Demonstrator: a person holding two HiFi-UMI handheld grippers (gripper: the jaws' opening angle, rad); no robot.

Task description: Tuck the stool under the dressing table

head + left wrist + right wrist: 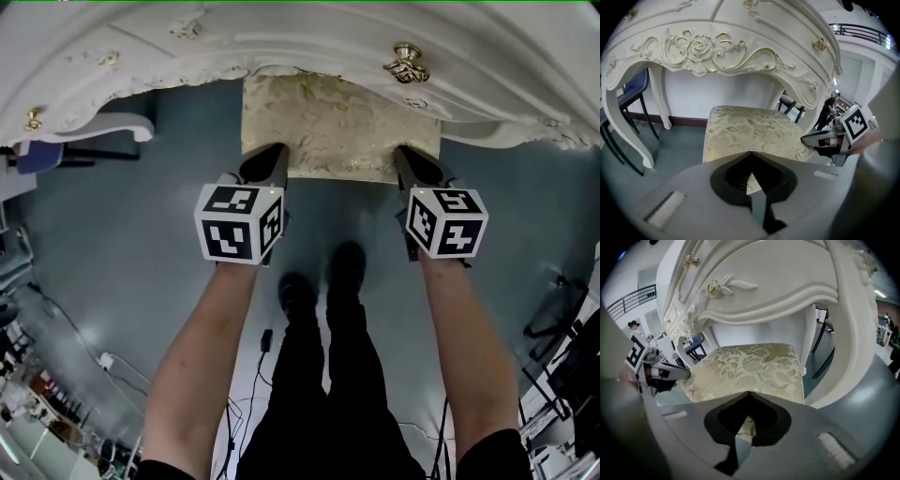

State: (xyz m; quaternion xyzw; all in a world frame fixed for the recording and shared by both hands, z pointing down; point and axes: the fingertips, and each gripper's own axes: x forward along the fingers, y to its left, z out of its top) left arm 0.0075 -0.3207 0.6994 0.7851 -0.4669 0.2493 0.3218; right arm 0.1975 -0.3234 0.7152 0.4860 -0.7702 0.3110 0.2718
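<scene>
Stool [337,131] at 12 o'clock in head view, far part hidden under white dressing table [309,37]. Square seat, pale gold leaf-pattern fabric.

Left gripper [265,164] at seat's near corner, 7 o'clock; right gripper [412,167] at near corner, 5 o'clock.

Only gripper views show table's carved, gilded rose apron [701,47] arching above seat, and jaw state: both pairs closed, tips meeting against seat's near edge.

Only head view shows person's legs on grey floor [112,244].

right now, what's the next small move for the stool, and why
Probably a short push forward: the stool sticks out from under the dressing table, and the left hand-held gripper and right hand-held gripper, jaws together, sit at its near corners.
</scene>
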